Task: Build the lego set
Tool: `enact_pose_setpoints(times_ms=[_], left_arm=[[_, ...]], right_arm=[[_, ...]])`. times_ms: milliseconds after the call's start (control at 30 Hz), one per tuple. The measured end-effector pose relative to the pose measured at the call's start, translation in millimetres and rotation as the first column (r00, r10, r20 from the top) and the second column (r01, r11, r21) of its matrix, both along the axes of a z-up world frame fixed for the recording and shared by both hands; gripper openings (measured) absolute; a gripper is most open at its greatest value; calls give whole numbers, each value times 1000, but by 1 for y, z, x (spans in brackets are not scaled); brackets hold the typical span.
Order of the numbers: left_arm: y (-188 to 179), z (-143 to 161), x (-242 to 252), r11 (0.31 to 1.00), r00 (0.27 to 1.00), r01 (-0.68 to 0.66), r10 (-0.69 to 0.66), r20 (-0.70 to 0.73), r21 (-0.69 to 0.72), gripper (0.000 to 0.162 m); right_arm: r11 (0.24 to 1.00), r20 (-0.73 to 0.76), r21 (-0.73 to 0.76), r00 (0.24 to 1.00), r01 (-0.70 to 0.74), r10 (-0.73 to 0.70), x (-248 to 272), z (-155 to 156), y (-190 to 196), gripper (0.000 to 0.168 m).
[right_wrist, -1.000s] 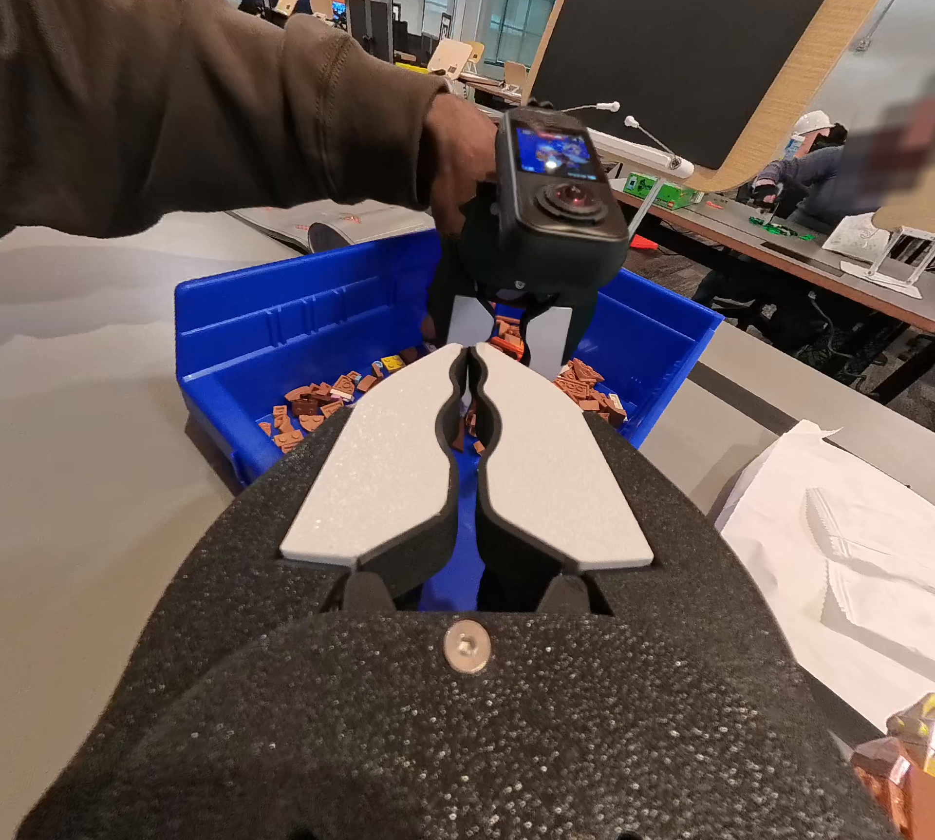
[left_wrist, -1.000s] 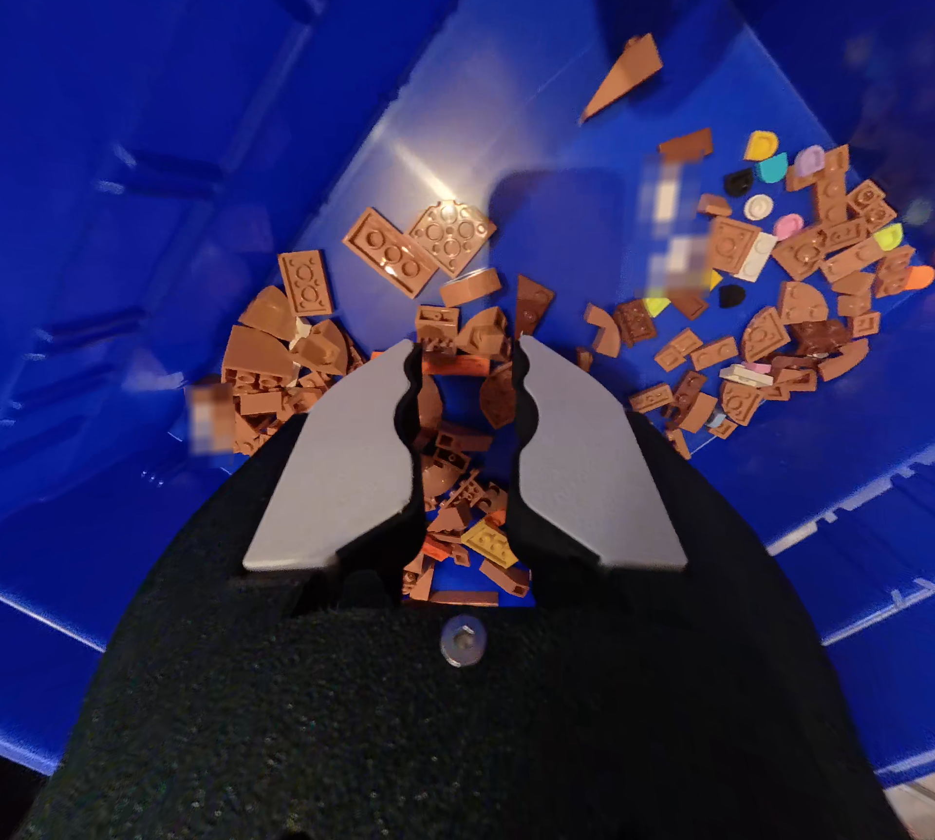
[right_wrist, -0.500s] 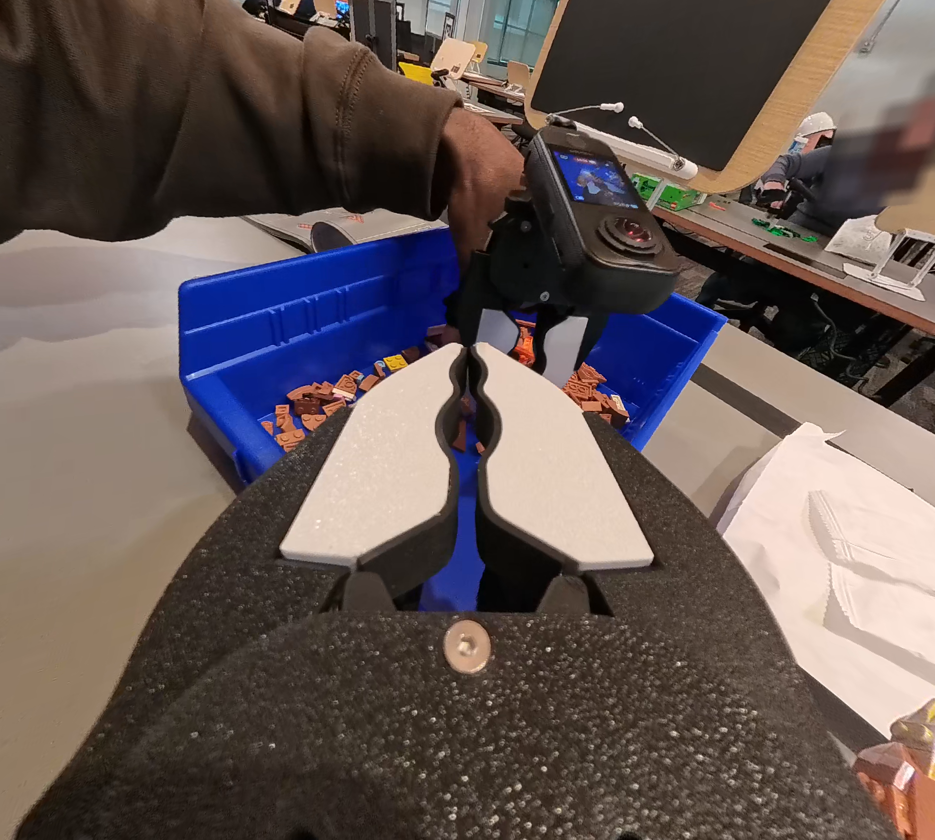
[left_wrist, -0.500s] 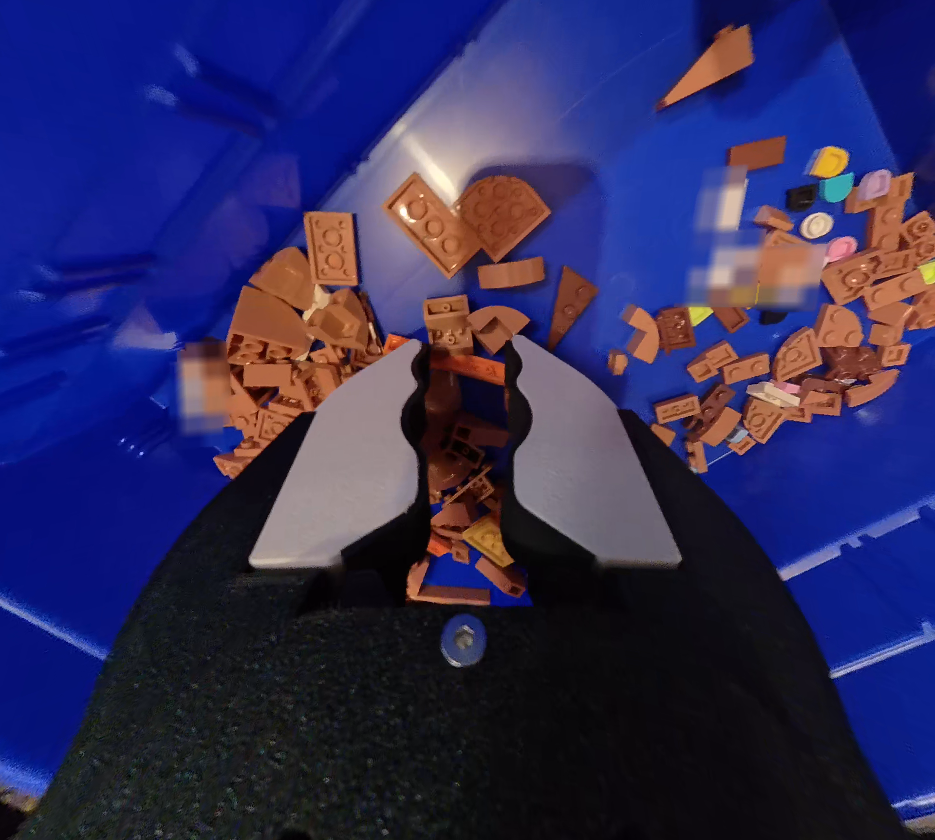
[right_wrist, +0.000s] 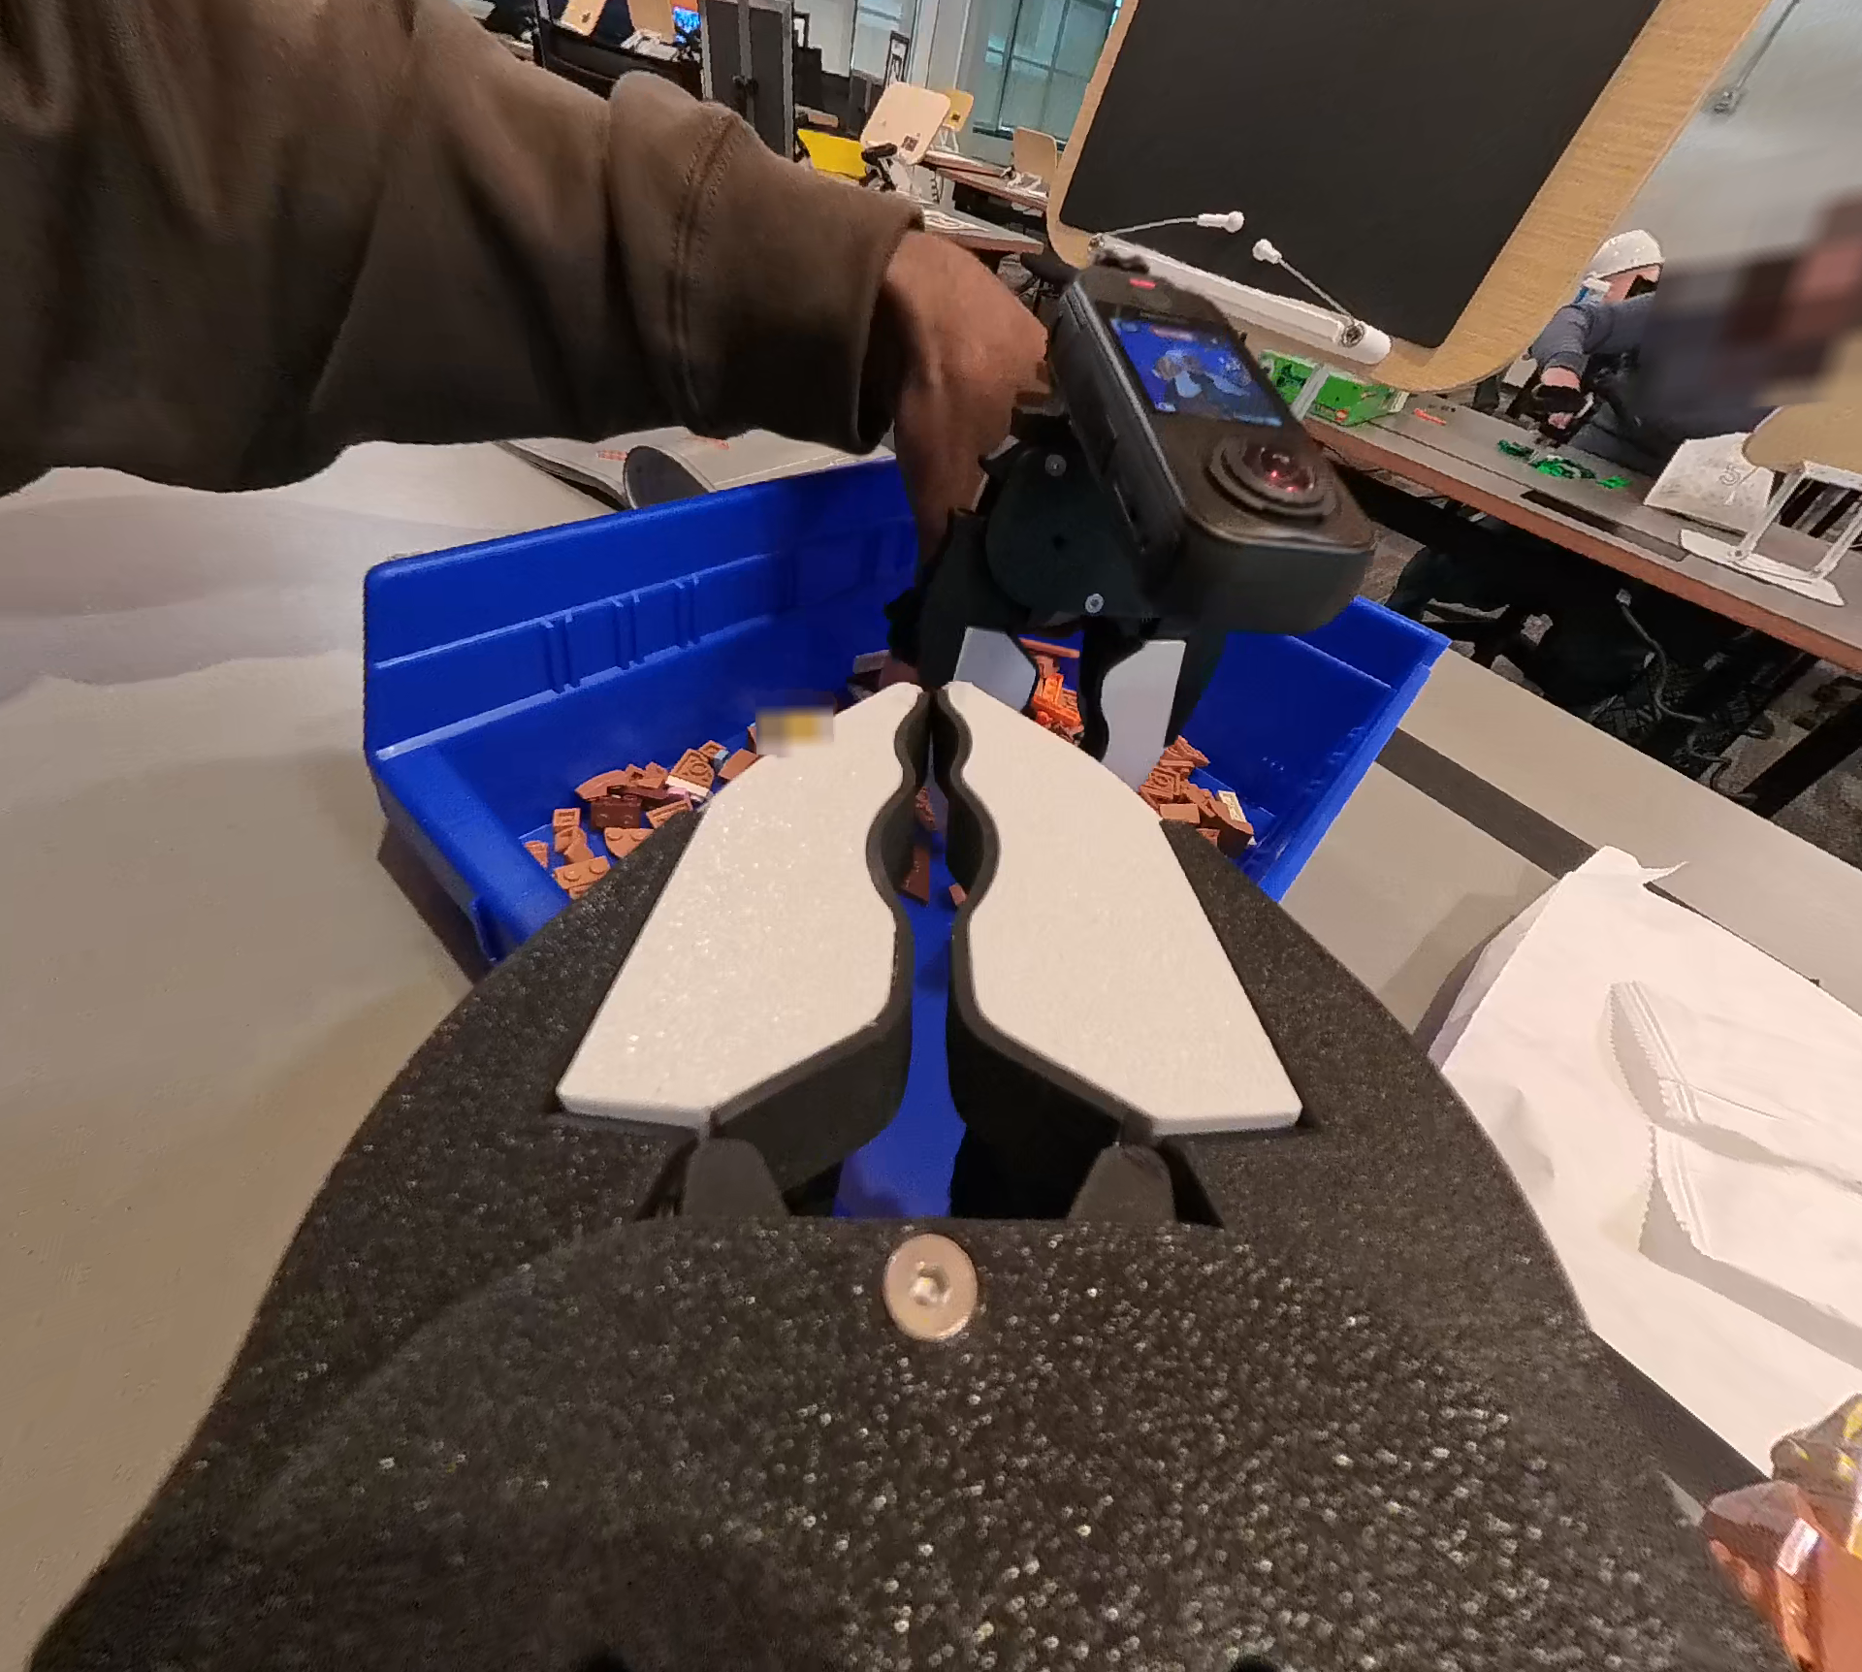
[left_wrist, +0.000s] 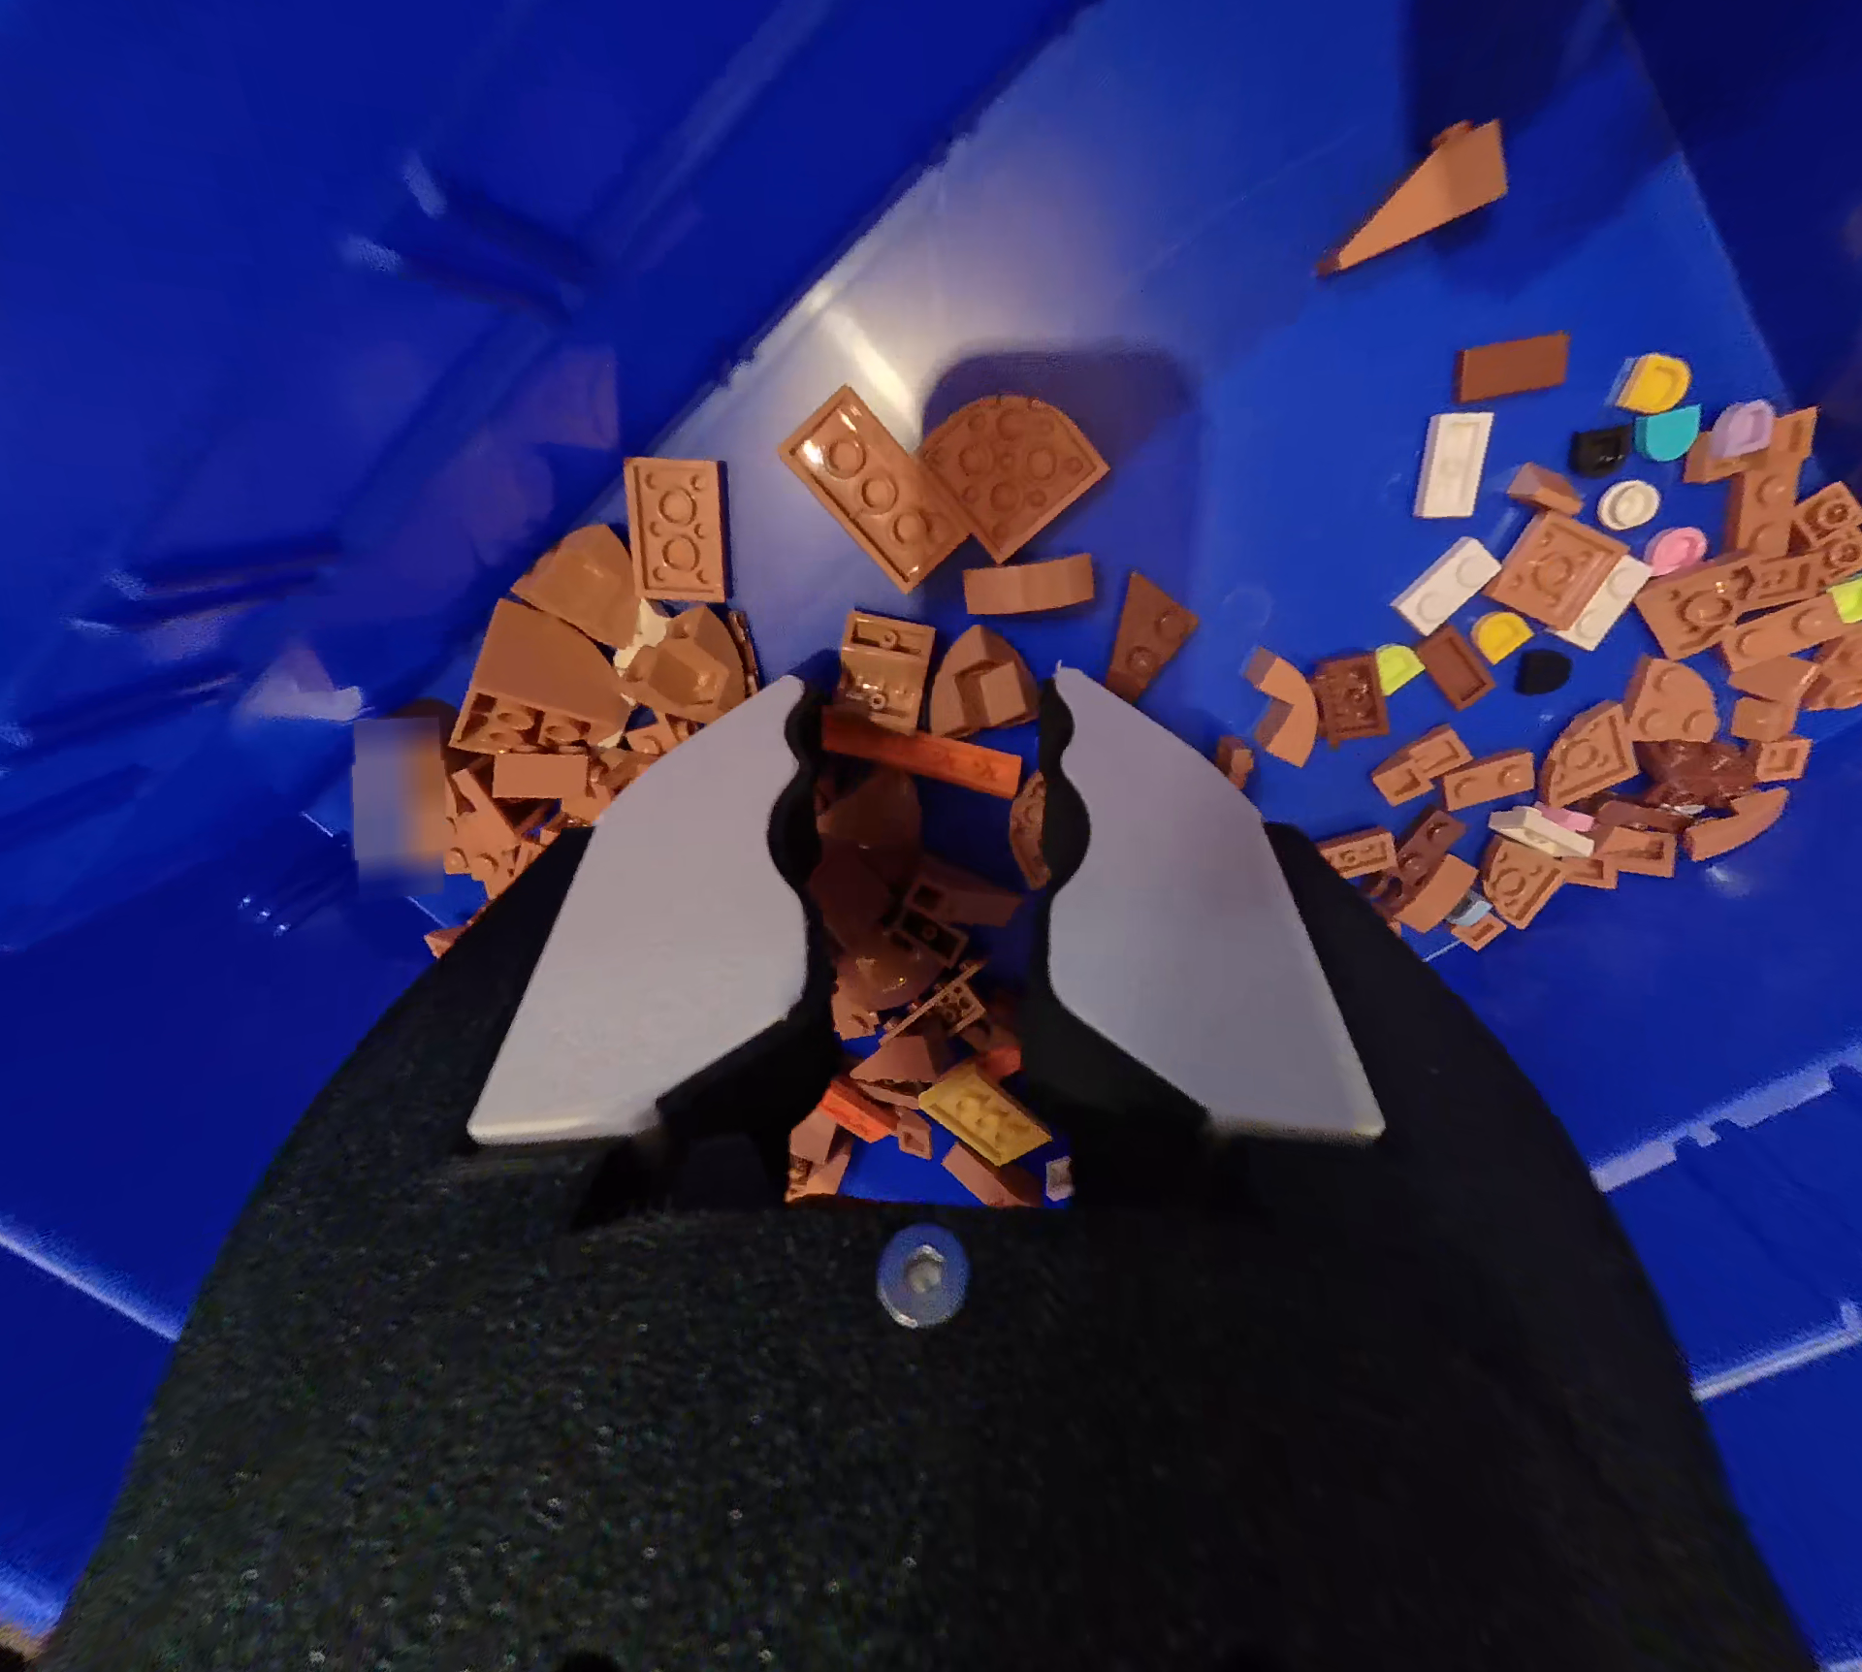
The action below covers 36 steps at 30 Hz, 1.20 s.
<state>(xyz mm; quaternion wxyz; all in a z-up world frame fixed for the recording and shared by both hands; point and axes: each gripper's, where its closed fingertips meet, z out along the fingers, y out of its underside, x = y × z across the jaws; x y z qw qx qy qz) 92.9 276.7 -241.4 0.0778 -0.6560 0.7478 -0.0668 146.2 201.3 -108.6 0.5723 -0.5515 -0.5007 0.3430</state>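
Left wrist view: the left gripper (left_wrist: 922,697) is hovering inside the blue bin (left_wrist: 423,142), its jaws standing moderately apart and holding nothing, tips bracketing an orange-red bar piece (left_wrist: 919,754) on a heap of tan and brown Lego pieces (left_wrist: 907,918). A tan plate (left_wrist: 873,501) and a quarter-round plate (left_wrist: 1011,476) are lying just beyond the tips; small multicoloured pieces (left_wrist: 1612,596) are lying scattered to the right.

Right wrist view: the right gripper (right_wrist: 933,697) is waiting outside the bin's near wall, jaws nearly closed and empty. The person's hand (right_wrist: 957,384) is reaching the left gripper down into the bin, which is sitting on the grey bench (right_wrist: 181,918) beside white paper bags (right_wrist: 1663,1100).

The step in hand appears to be part selection; no assembly is showing yet. The next move probably calls for lowering the tips around one piece and closing gently, since neighbouring pieces are touching and may lift together.
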Motion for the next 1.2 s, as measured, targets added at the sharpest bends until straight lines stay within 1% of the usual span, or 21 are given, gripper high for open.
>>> enact_pose_setpoints(times_ms=[167,300,700,933,1067,1200], left_arm=[[0,-4,-1,1000,1000,-9,9,-8,-14,39],[-3,-4,-1,1000,1000,-6,6,-6,-28,28],[12,0,-6,997,997,-68,68,-18,43,28],[29,11,-9,983,989,-146,144,26,110,27],[33,8,-16,978,987,-161,163,-6,130,27],[35,10,-17,974,983,-184,184,11,134,29]], right_arm=[[1000,-1,0,1000,0,0,0,0,0,0],[1000,0,-1,1000,-1,1,0,0,0,0],[1000,0,0,1000,-1,1,-1,-1,0,0],[1000,-1,1,1000,-1,1,0,0,0,0],[1000,0,2,1000,-2,2,-1,0,-1,0],[1000,0,3,1000,-2,2,0,0,-1,0]])
